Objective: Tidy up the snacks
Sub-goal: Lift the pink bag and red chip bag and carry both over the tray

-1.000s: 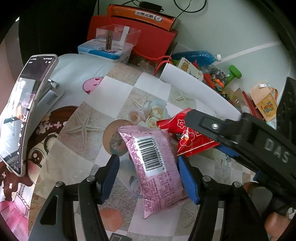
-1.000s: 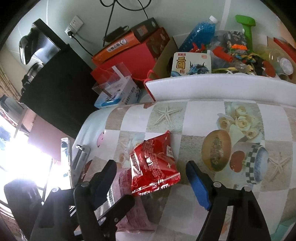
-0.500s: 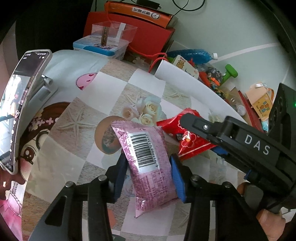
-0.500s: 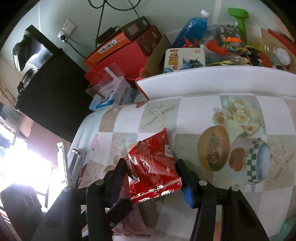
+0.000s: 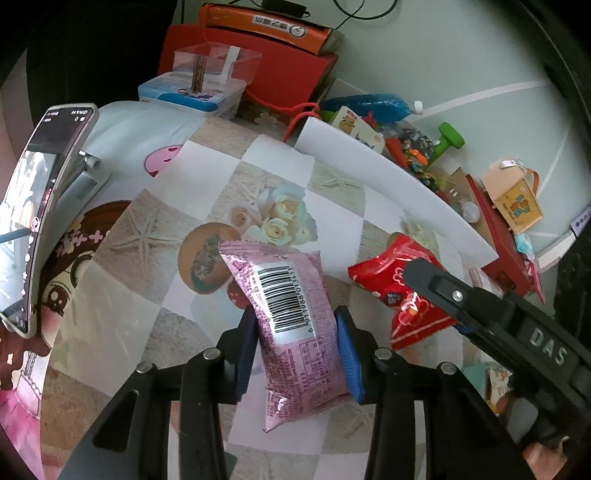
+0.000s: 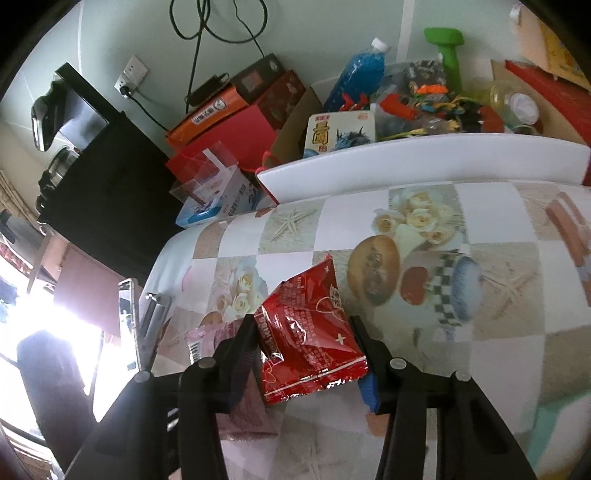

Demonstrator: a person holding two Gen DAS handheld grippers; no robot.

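Well left of the left gripper's (image 5: 295, 338) jaws a phone (image 5: 40, 206) leaned on its stand, at the counter's (image 5: 280, 162) edge. Beyond it, up and left of those jaws, sat a blue-lidded tub (image 5: 192, 96) with a clear box (image 5: 218, 64) on top; a dark strip stood in the clear box, and what filled the tub could not be told. Behind them stood a red bag (image 5: 284, 74) under an orange carton (image 5: 266, 22).

The left jaws were closing, and both pads pressed the sides of the pink packet (image 5: 291, 314), barcode up, which stuck out ahead of them over the checked cloth.

To their right the right gripper (image 6: 304, 356) was likewise closing, its pads against the crumpled red packet (image 6: 310, 339), whose top pointed away from the jaws. In the right wrist view the pink packet showed just left of these jaws, partly behind the near finger.

Far ahead of both jaws a white board (image 6: 424, 158) ran along the counter's far edge. Behind it lay an open cardboard box (image 6: 295, 122) heaped with a card pack (image 6: 338, 134), a blue bottle (image 6: 356, 79), a green dumbbell (image 6: 448, 55) and small toys (image 6: 436, 99). Farthest right, past the right gripper's arm in the left wrist view, stood a small paper carton (image 5: 515, 201) beside a red tray (image 5: 496, 236).
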